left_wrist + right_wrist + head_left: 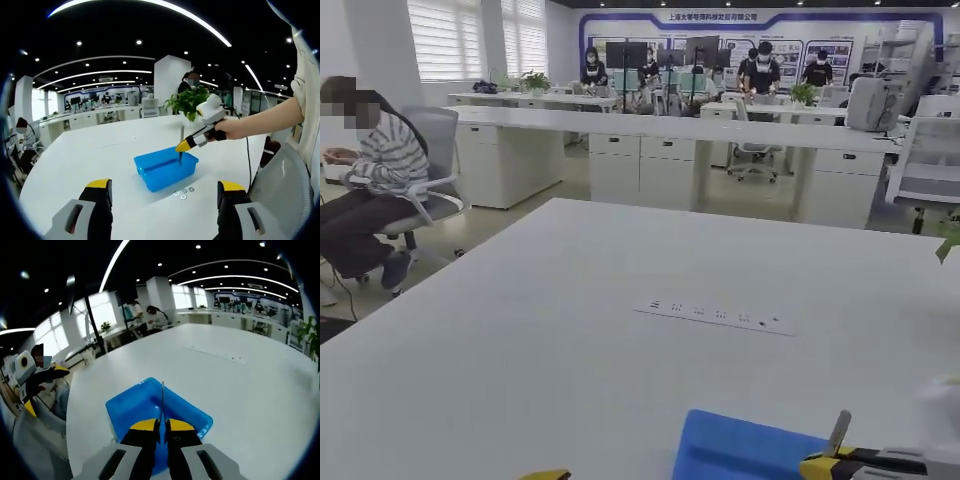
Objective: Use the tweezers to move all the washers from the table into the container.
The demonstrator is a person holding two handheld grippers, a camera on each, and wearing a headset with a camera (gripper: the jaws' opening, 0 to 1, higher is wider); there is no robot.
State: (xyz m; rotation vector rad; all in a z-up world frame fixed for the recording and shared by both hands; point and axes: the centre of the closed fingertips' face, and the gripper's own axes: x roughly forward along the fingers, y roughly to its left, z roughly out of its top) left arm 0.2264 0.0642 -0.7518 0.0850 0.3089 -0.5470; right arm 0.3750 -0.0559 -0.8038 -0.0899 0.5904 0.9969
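White worktable (pixel 95 150) with blue rectangular plastic container (pixel 159 174) on it. Left gripper (pixel 165 186) released, jaws wide apart, nothing between them, facing the container. Right gripper (pixel 162 424) clenched on thin metal tweezers (pixel 162 399), tips pointing down into the container. Small metal washers (pixel 183 192) clustered on the table, just beside the container's wall, outside it.

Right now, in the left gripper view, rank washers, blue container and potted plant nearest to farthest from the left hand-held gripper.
1. Washers, lying just ahead, slightly right.
2. Blue container, directly behind the washers.
3. Potted plant, far back beyond the container.
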